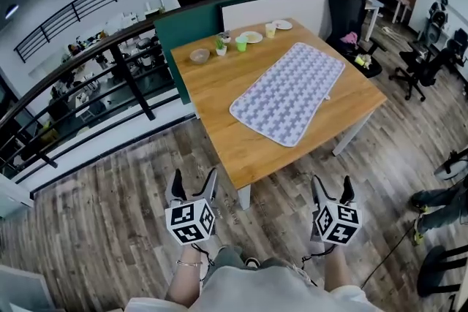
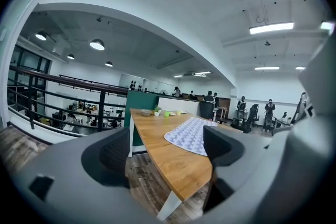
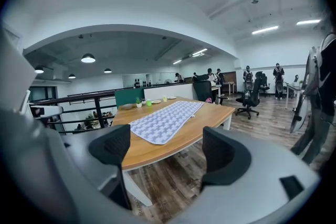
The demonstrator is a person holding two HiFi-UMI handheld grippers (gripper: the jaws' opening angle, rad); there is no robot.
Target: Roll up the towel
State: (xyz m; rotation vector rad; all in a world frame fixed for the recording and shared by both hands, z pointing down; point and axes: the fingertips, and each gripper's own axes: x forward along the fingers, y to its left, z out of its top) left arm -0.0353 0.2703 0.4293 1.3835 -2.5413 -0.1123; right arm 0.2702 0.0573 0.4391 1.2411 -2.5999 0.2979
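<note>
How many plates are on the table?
2, at the far end of the table: one plate beside the green cup, other plate at the corner. More could be hidden.

Ceiling strip lights (image 2: 271, 28) and round lamps (image 2: 96, 44) light the room brightly and evenly, so shadows stay soft and the table (image 1: 212, 84) shows little glare. All three views bulge with wide-angle distortion, straight lines bending toward the edges, and both gripper views fade into a black round border. The towel (image 1: 289, 93) looks crisp, while distant people (image 2: 270, 106) seem slightly soft.
</note>
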